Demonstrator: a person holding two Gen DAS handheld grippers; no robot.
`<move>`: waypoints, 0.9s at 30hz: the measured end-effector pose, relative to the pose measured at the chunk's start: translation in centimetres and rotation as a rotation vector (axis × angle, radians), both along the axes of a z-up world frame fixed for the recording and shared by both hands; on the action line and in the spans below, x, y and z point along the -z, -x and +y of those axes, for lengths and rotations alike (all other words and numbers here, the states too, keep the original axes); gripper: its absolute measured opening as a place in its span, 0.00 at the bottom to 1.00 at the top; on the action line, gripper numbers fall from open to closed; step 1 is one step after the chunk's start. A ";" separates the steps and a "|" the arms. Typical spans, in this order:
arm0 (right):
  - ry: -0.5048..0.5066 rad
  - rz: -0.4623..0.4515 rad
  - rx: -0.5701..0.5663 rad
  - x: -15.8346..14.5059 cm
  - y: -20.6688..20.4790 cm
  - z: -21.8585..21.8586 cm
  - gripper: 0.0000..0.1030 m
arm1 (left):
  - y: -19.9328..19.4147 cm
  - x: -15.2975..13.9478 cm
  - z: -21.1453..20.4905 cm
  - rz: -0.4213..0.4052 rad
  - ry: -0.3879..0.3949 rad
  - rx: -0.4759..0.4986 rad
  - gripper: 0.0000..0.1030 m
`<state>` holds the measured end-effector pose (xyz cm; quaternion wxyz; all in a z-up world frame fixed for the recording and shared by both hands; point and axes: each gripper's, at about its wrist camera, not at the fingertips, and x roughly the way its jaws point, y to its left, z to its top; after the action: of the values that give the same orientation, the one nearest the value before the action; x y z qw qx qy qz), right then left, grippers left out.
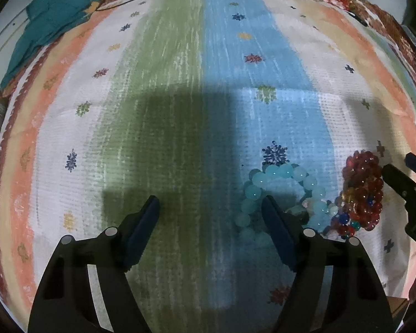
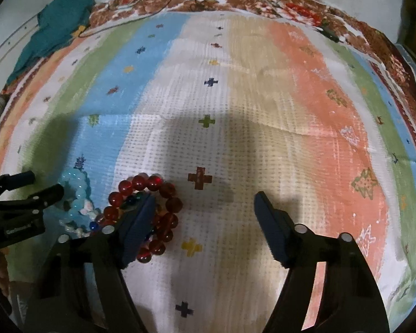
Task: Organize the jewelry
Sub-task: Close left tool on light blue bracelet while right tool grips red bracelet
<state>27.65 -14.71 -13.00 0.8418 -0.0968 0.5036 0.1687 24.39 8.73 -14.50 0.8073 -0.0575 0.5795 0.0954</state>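
While your left gripper hovers with jaws apart over the striped cloth, the pale blue bead bracelet lies just off its right finger, its oval running away from you. Your right gripper also has its jaws spread, with the red bead bracelet curled around its left finger, touching the mixed small beads beside it
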 end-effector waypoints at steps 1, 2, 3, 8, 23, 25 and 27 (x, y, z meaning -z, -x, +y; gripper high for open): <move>0.009 -0.004 -0.004 0.1 -0.1 0.1 0.71 | -0.1 0.0 0.0 -0.001 -0.003 0.002 0.72; 0.014 -0.005 -0.006 0.2 -0.3 0.2 0.71 | -0.1 0.0 -0.1 -0.001 -0.008 0.007 0.72; 0.014 -0.001 -0.007 0.4 -0.5 0.2 0.71 | -0.1 0.1 -0.2 -0.002 -0.013 0.013 0.72; 0.008 0.012 -0.023 1.5 -0.8 0.5 0.70 | -0.2 0.4 -0.4 -0.015 -0.027 0.037 0.67; -0.017 0.029 -0.052 2.0 -0.4 0.5 0.14 | -0.1 0.4 -1.2 -0.019 -0.049 0.076 0.11; -0.028 0.036 -0.048 1.8 -0.5 0.3 0.14 | -0.1 0.3 -1.1 -0.017 -0.049 0.071 0.11; -0.030 0.036 -0.043 1.6 -0.4 0.2 0.14 | -0.1 0.0 -1.2 -0.013 -0.041 0.066 0.10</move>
<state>28.02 -14.54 -14.62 0.8302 -0.0919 0.5137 0.1960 24.47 7.58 -14.54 0.8148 -0.0223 0.5737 0.0804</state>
